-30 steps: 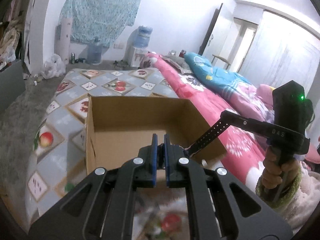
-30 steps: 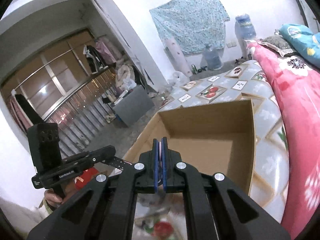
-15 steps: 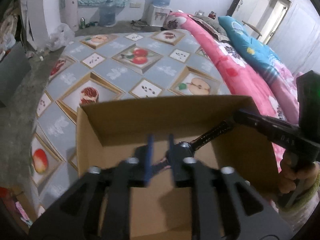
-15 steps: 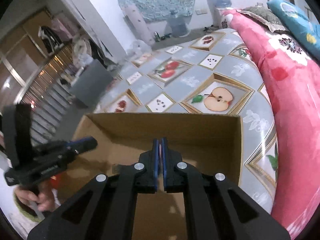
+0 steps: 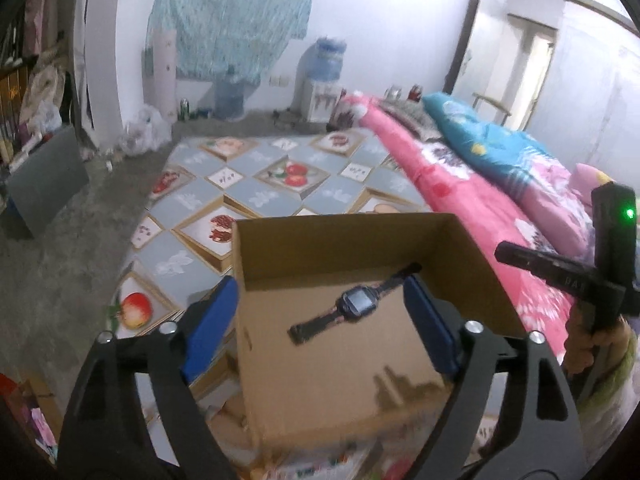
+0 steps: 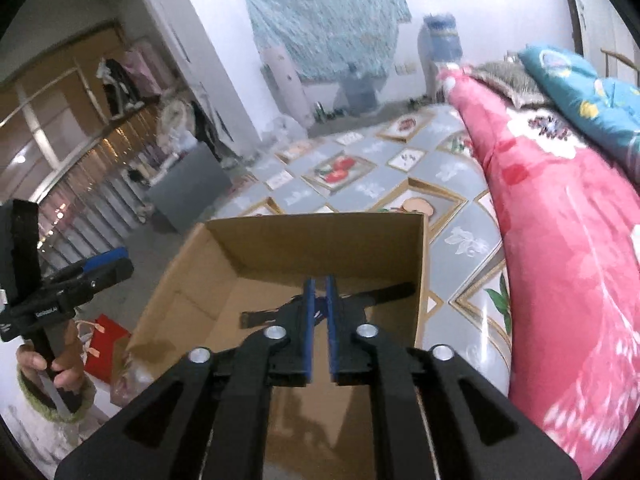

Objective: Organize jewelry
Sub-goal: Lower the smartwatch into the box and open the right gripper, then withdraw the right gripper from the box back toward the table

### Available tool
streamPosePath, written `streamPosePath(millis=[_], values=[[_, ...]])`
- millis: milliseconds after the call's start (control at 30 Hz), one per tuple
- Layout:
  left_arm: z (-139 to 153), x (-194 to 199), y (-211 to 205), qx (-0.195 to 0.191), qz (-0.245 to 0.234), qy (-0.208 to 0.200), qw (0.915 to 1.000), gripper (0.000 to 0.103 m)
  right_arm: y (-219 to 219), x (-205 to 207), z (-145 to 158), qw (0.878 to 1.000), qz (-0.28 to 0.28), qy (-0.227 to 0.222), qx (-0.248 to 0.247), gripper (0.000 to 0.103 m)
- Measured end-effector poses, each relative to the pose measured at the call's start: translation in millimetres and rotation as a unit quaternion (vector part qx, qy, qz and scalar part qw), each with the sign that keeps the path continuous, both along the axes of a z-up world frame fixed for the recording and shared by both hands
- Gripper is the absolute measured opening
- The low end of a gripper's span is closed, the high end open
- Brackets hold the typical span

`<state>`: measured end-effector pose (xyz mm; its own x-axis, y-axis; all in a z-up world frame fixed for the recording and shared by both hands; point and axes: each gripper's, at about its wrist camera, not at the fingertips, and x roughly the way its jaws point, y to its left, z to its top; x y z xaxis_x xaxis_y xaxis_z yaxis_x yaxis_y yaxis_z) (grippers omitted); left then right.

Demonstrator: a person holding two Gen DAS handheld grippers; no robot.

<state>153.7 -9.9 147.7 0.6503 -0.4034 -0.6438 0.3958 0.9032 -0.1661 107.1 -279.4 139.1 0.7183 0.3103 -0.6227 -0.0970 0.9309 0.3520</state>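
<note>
Watch (image 5: 352, 307) now loose in box (image 5: 460, 240), both jaws newly apart

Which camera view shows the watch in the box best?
The left wrist view: the watch lies whole on the box floor, face and both straps visible. In the right wrist view the right gripper hides its face; only strap ends show.

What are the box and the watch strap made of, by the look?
Cardboard box: plain brown corrugated cardboard, matte, unprinted; the cut top edges show as thin, paler lines. Watch strap: dark and matte, lying in a loose bend on the box floor, so probably rubber or silicone, though soft plastic can't be ruled out. Its face looks glossy.
</note>
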Motion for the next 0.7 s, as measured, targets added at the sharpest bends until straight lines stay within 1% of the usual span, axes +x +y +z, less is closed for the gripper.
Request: streamPosePath(millis=[33, 67, 100, 200, 267, 333, 367, 433, 467, 500, 567, 633, 700], values=[[0.9, -16.4, 7.6, -0.004, -0.001, -0.011, 0.9999, 0.085, 0.7, -10.7, 2.3, 1.0, -0.001, -0.007, 0.001, 0.029], [-0.1, -27.5, 13.1, -0.007, -0.002, -0.014, 0.9999, 0.085, 2.1, -19.7, 4.0, 1.0, 0.001, -0.011, 0.001, 0.03], [-2.1, -37.2, 17.6, -0.008, -0.004, -0.014, 0.9999, 0.086, 5.1, -27.2, 5.4, 1.0, 0.006, -0.012, -0.004, 0.031], [-15.2, -56.5, 32.4, -0.005, 0.007, 0.011, 0.9999, 0.086, 13.0, -32.6, 9.5, 1.0, 0.023, -0.003, -0.02, 0.031], [-24.4, -65.3, 44.9, -0.016, 0.021, 0.026, 0.9993, 0.086, 19.0, -27.1, 13.1, 0.999, 0.042, 0.01, -0.024, 0.031], [-32.7, -70.7, 55.5, -0.018, 0.039, 0.03, 0.9986, 0.086, 27.4, -12.2, 13.1, 0.996, 0.076, 0.036, -0.02, 0.031], [-35.9, -73.1, 59.3, -0.019, 0.047, 0.03, 0.9983, 0.086, 32.8, -3.4, 11.3, 0.994, 0.092, 0.055, -0.021, 0.031], [-43.0, -76.3, 67.9, -0.019, 0.068, 0.033, 0.997, 0.086, 46.0, 22.1, 0.6, 0.986, 0.123, 0.107, -0.029, 0.031], [-46.9, -77.5, 73.2, -0.022, 0.076, 0.035, 0.9963, 0.086, 54.0, 39.3, -9.1, 0.98, 0.136, 0.14, -0.04, 0.031], [-49.6, -77.6, 76.0, -0.024, 0.079, 0.036, 0.9959, 0.086, 58.8, 50.8, -16.8, 0.975, 0.143, 0.161, -0.047, 0.031], [-55.9, -79.3, 84.4, -0.027, 0.088, 0.039, 0.995, 0.086, 71.8, 79.3, -37.6, 0.962, 0.157, 0.214, -0.06, 0.028], [-62.4, -78.8, 90.6, -0.025, 0.097, 0.038, 0.9942, 0.086, 83.8, 100.8, -58.4, 0.949, 0.169, 0.256, -0.067, 0.023], [-67.7, -76.0, 94.7, -0.021, 0.104, 0.038, 0.9936, 0.086, 95.4, 118.5, -82.3, 0.937, 0.174, 0.292, -0.082, 0.021]])
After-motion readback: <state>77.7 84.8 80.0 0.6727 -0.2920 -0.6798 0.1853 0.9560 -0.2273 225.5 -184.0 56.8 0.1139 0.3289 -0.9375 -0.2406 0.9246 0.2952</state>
